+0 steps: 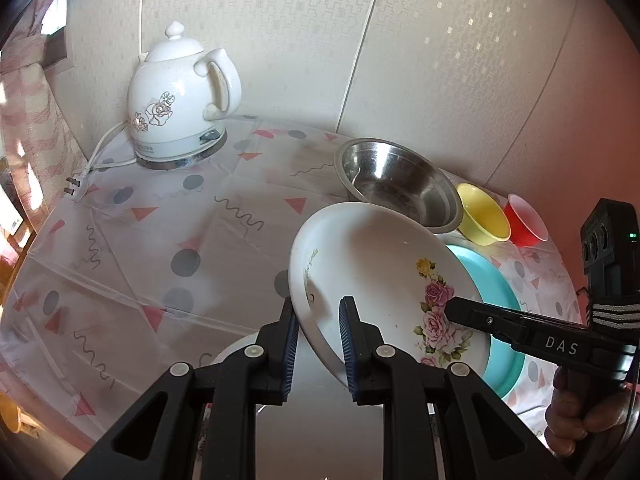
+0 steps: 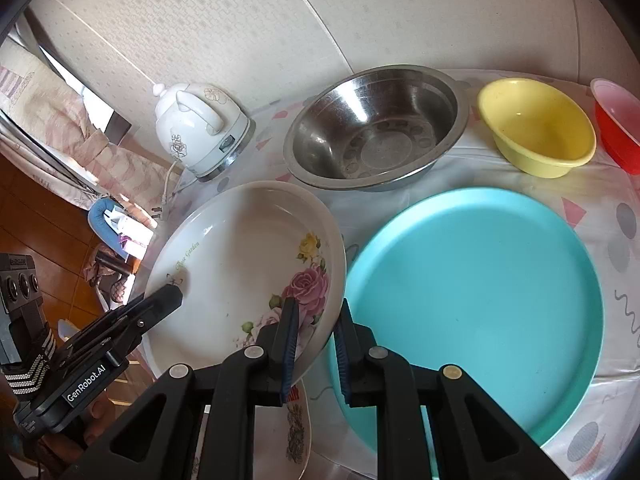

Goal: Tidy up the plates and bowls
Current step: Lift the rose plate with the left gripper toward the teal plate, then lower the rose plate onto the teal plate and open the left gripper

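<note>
A white plate with pink roses hangs tilted above the table, held by both grippers at opposite rims. My left gripper is shut on its near rim, and in the right wrist view its black tip shows at the plate's left edge. My right gripper is shut on the flowered rim and reaches in from the right in the left wrist view. A large teal plate lies flat on the table just right of the held plate. Another white patterned plate lies below it.
A steel bowl, a yellow bowl and a red bowl stand in a row along the back wall. A white kettle with its cord sits at the back left.
</note>
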